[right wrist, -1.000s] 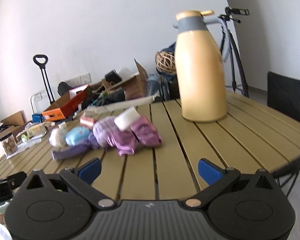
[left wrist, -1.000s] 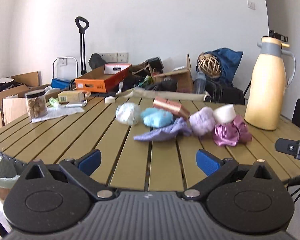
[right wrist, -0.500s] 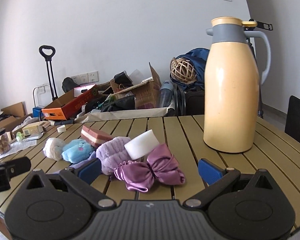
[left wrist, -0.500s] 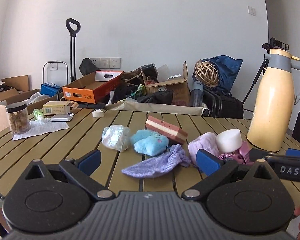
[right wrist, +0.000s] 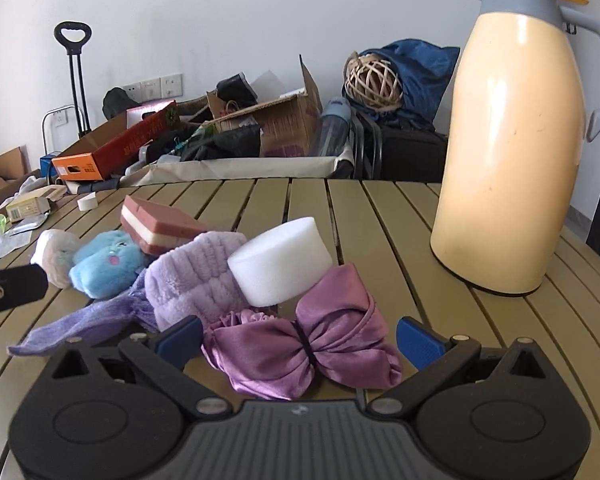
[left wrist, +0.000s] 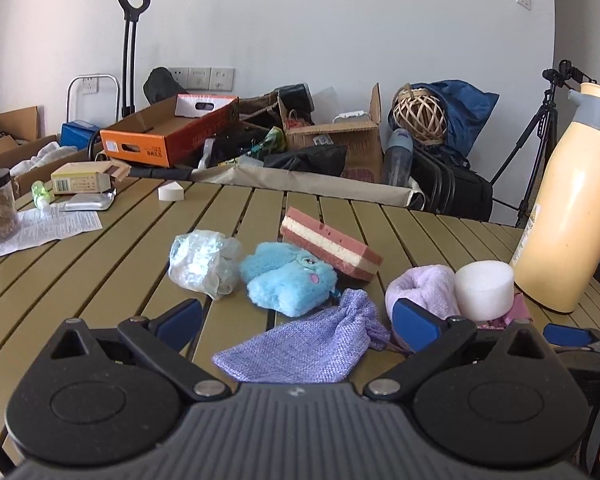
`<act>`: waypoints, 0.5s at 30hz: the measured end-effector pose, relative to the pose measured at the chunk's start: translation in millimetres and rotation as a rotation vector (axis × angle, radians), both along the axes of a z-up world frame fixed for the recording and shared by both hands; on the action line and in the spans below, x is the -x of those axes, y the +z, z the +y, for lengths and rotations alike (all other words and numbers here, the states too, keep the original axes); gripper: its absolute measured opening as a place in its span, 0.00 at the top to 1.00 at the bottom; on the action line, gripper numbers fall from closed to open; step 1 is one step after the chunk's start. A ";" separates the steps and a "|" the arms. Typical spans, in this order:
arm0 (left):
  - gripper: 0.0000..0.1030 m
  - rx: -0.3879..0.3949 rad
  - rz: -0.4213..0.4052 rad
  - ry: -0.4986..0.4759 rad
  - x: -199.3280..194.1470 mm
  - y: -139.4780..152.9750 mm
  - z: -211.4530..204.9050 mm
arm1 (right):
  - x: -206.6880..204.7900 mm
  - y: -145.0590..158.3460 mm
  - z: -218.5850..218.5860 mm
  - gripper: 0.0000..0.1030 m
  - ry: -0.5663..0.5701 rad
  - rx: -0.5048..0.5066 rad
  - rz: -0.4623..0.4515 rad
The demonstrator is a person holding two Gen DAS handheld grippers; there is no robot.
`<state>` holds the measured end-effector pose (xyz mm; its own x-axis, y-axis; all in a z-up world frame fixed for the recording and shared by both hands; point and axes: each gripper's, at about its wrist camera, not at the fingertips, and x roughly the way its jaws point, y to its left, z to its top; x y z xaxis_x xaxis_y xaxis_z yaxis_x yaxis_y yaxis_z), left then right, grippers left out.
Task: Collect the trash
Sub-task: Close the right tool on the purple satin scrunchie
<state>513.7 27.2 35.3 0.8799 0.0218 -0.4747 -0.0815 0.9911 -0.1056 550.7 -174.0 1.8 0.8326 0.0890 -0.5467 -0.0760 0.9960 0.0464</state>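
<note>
Both grippers have advanced to the pile since the earlier frames. Left gripper (left wrist: 296, 316) spread wide, empty, over the lilac pouch (left wrist: 300, 350); right gripper (right wrist: 298, 338) likewise agape around the satin bow (right wrist: 304, 346) on the bench (right wrist: 380, 216). Risk: lifting the bow topples the white foam cylinder (right wrist: 280, 266) leaning on it.

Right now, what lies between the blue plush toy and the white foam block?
A fluffy lilac cloth, with the white foam block leaning on it and the blue plush toy on its other side. The right wrist view shows it best.
</note>
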 end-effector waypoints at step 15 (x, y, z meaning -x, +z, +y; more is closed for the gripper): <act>0.00 -0.008 0.059 0.009 -8.2 -11.1 9.1 | -28.8 -16.5 10.7 0.00 -0.008 0.038 0.073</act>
<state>521.9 36.3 24.2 0.8503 0.0332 -0.5253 -0.0959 0.9911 -0.0926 579.4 -163.2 -14.7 0.7909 0.0609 -0.6089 -0.0660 0.9977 0.0140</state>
